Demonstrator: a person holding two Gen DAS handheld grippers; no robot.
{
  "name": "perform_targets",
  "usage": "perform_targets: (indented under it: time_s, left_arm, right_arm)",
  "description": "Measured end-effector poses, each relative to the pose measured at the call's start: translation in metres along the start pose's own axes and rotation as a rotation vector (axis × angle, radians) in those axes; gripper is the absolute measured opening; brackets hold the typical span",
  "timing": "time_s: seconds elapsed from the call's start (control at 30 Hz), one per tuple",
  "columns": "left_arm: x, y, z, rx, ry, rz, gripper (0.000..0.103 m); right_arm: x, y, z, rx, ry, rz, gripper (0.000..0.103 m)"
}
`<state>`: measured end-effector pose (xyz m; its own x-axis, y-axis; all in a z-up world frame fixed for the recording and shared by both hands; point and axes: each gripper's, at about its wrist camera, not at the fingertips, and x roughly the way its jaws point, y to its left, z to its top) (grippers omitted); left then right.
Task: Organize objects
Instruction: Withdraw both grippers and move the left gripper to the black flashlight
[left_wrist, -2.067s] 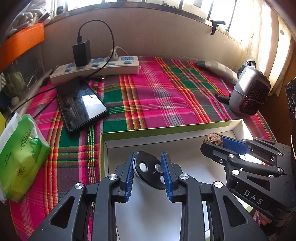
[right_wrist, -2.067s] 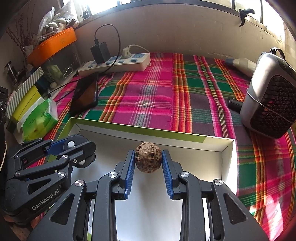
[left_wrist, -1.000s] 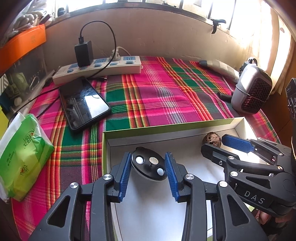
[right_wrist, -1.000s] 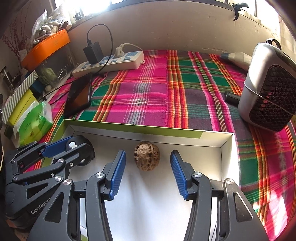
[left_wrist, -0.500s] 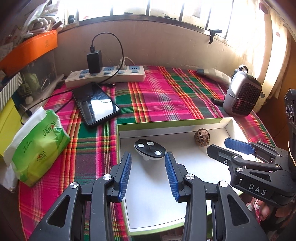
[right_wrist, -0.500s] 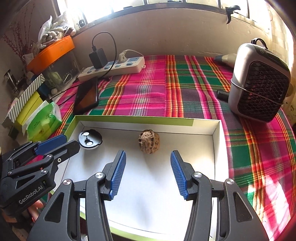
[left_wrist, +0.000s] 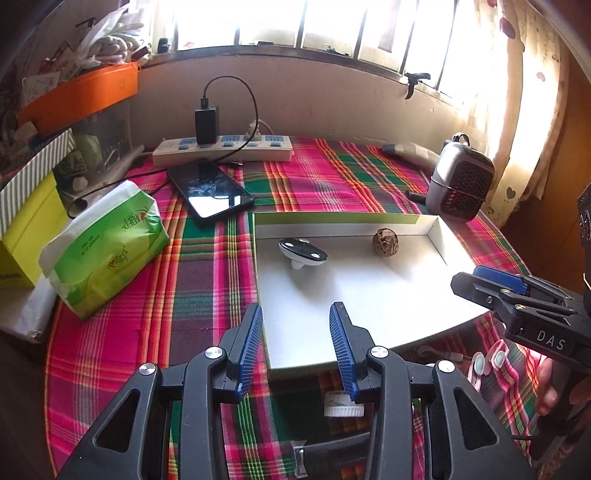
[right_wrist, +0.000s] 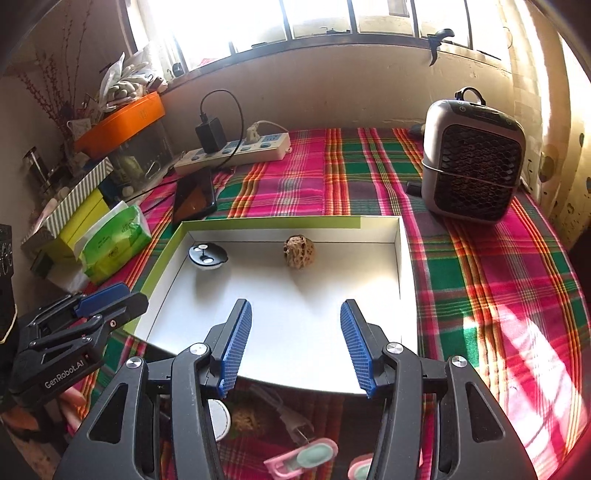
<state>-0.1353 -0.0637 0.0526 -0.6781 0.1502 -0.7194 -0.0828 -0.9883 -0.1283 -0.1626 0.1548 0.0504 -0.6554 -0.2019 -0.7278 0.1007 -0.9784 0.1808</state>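
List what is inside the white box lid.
Inside the white box lid: a walnut and a round black gadget with white spots. The lid's near edge is hidden behind the right gripper.

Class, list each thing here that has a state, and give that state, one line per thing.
Left gripper: open, empty.
Right gripper: open, empty.
Box: lidless, holds two things.
Walnut: loose in box.
Black disc: loose in box.
Charger: plugged into strip.
Phone: screen dark.
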Motion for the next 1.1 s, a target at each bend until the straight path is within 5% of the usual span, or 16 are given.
perform_targets:
  time_s: [0.5,0.63,1.1]
  left_arm:
    - [-0.015,0.020,-0.051,-0.069,0.029,-0.074,0.036]
    - [-0.013,0.019,-0.062,-0.070,0.056,-0.092,0.036]
    - [-0.026,0.013,-0.083,-0.081,0.059,-0.156,0.036]
  right_arm:
    - [-0.051,-0.024,-0.058,0.018,-0.067,-0.077,0.051]
    - [-0.055,-0.035,-0.071,0.024,-0.058,-0.141,0.051]
    - [-0.050,-0.049,-0.098,0.096,-0.013,-0.144,0.051]
